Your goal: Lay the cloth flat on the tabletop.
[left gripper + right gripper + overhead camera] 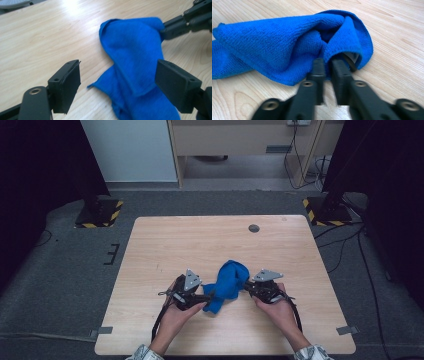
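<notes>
One cloth (287, 47) edge between blurred fingers (319, 72)

**Lighting's decent on the table, murky everywhere around it**

From the high view, the table (165, 240) is evenly lit from above, with hardly any shadows, while the left and right sides of the room go nearly black. In the left gripper view there's a washed-out glare patch near the table's far edge. In the right gripper view the cloth (287, 47) is sharp, but the right gripper (328, 72) itself is smeared and soft.
</notes>
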The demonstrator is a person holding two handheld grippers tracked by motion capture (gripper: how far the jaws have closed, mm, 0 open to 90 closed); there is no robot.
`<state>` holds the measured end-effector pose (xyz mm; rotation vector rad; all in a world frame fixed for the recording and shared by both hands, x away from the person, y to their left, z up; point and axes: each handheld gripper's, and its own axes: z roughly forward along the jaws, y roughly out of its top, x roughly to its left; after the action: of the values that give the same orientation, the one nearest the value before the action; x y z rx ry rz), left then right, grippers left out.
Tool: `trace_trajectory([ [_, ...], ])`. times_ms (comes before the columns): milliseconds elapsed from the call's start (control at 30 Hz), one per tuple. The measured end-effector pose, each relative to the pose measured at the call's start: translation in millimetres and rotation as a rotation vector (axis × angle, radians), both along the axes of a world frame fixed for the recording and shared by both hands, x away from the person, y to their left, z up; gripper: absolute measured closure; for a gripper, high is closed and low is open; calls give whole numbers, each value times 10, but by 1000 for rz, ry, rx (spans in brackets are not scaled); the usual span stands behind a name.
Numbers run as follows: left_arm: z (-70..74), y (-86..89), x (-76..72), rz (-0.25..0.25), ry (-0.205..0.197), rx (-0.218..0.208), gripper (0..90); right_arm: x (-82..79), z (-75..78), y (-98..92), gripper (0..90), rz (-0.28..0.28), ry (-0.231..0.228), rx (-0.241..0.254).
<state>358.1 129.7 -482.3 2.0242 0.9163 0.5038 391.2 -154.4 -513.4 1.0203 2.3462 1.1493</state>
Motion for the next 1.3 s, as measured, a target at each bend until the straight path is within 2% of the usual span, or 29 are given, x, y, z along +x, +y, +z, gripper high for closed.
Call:
trace_trajectory([
  [133,-55,60,-22,2,10,1,215,-2,-9,-38,876,-6,0,2],
  [200,-124,102,-55,-12,21,19,215,-1,-5,-53,880,-6,0,2],
  [300,-178,115,-111,-30,32,18,221,-9,0,-59,886,1,-6,5],
  [467,-224,34,-194,-83,19,40,242,-11,1,-86,886,-3,4,12],
  [633,-267,-55,-151,-93,10,58,306,-23,5,-87,886,-1,4,11],
  [800,-288,-113,-109,-97,-2,82,471,-25,13,-91,887,1,1,14],
  [833,-279,-124,-97,-94,-4,97,471,-26,14,-91,888,0,2,16],
  [867,-257,-128,-87,-99,-8,91,561,-27,15,-92,889,3,1,14],
  [1000,-209,-127,-65,-94,-19,61,722,-39,11,-91,890,4,2,14],
  [1067,-196,-131,-57,-95,-25,61,802,-42,12,-95,891,5,3,14],
  [1100,-187,-133,-44,-97,-31,66,802,-44,12,-98,892,5,5,15],
  [1133,-182,-130,-8,-89,-30,55,853,-48,10,-107,893,5,7,16],
  [1300,-172,-54,91,-38,-38,41,868,-65,15,-144,895,5,22,14],
])
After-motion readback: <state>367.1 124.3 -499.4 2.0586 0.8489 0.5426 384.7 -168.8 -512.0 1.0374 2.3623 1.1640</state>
